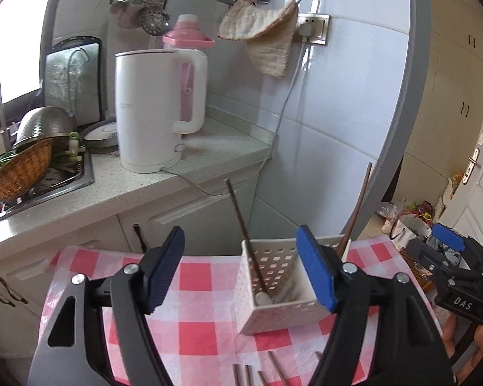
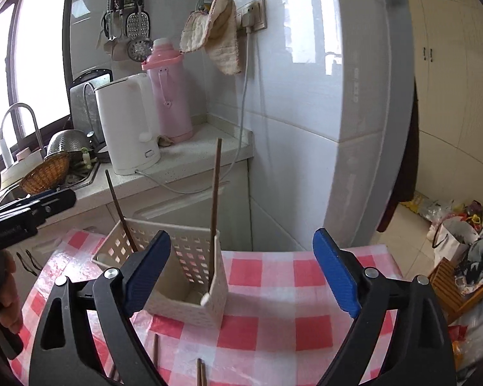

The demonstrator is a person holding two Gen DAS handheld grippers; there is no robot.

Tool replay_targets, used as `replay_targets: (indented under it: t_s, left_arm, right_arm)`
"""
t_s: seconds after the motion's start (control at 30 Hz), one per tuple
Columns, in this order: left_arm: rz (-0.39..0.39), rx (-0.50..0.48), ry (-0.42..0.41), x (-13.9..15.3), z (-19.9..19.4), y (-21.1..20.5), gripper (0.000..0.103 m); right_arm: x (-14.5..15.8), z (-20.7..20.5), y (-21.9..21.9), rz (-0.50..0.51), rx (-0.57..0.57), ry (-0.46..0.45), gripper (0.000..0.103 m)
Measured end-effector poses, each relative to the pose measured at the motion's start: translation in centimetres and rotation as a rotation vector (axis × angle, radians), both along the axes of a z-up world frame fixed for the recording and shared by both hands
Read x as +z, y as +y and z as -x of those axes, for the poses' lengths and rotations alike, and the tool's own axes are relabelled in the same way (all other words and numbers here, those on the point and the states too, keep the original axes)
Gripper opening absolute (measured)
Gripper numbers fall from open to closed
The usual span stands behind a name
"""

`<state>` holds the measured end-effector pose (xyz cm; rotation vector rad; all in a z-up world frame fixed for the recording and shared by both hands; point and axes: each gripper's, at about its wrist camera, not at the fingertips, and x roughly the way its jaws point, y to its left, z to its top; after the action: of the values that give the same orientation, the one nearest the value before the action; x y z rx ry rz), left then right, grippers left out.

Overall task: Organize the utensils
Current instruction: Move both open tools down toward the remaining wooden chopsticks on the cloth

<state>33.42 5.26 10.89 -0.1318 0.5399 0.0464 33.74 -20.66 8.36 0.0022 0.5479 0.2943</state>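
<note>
A white perforated utensil holder (image 1: 273, 317) stands on the red-and-white checked tablecloth (image 1: 196, 331). Two brown chopsticks lean in it, one at its left side (image 1: 241, 222) and one at its right corner (image 1: 359, 206). Several loose chopsticks (image 1: 275, 366) lie flat on the cloth close to me. My left gripper (image 1: 241, 230) is open just in front of the holder, with nothing between its fingers. In the right wrist view, my right gripper (image 2: 242, 233) is wide open and empty, with the holder (image 2: 215, 292) and an upright chopstick (image 2: 215, 209) toward its left finger.
Behind the table runs a counter with a white kettle (image 1: 154, 109), its cable (image 1: 209, 189), a pink thermos (image 2: 170, 96) and a sink holding a wicker basket (image 1: 19, 170). Bags (image 2: 454, 234) lie on the floor at the right. A hand (image 2: 8, 305) holds the left gripper.
</note>
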Motion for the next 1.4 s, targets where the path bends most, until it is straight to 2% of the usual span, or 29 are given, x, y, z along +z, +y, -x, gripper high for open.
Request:
replay_targets:
  t_s: [0.17,0.3,0.4,0.47,0.57,0.63,0.67,0.8,0.87,0.97,1.07,1.4]
  left_arm:
    - [0.009,0.035,-0.001,-3.2,6.7,1.3,0.09]
    - [0.031,0.052,0.02,-7.1,12.1,1.5,0.094]
    - [0.095,0.015,0.082,-10.3,14.8,1.6,0.094]
    - [0.128,-0.01,0.1,-12.1,16.1,1.5,0.094]
    - [0.103,-0.02,0.157,-14.4,17.0,0.9,0.093]
    - [0.051,-0.013,0.211,-15.5,16.9,0.2,0.084]
    - [0.044,-0.031,0.232,-15.9,16.7,-0.2,0.073]
    - [0.081,-0.065,0.271,-17.0,16.0,-0.7,0.051]
    - [0.081,-0.074,0.285,-17.4,15.2,-1.0,0.049]
    - [0.079,-0.085,0.307,-17.8,13.9,-1.6,0.039]
    - [0.076,-0.083,0.323,-18.0,12.6,-1.9,0.034]
    - [0.037,-0.085,0.365,-19.0,9.4,-2.6,0.029]
  right_arm:
    - [-4.4,5.9,-2.1,0.074,-0.124,0.003,0.084]
    - [-8.2,10.6,-3.5,0.054,-0.146,0.025,0.084]
    - [-10.8,12.5,-4.0,0.036,-0.085,0.12,0.084]
    - [-12.2,13.3,-3.7,0.066,-0.031,0.18,0.084]
    - [-13.9,13.8,-3.0,0.121,0.03,0.226,0.084]
    - [-14.8,13.8,-2.4,0.142,0.04,0.272,0.084]
    - [-15.0,13.6,-2.3,0.146,0.045,0.282,0.084]
    - [-15.8,13.2,-2.1,0.163,0.038,0.307,0.084]
    - [-16.2,12.7,-2.4,0.159,0.027,0.325,0.084]
    - [-16.5,12.0,-2.5,0.132,0.041,0.348,0.084]
    - [-16.4,11.5,-2.3,0.135,0.05,0.346,0.084]
    - [-16.6,9.2,-1.5,0.144,0.071,0.361,0.084]
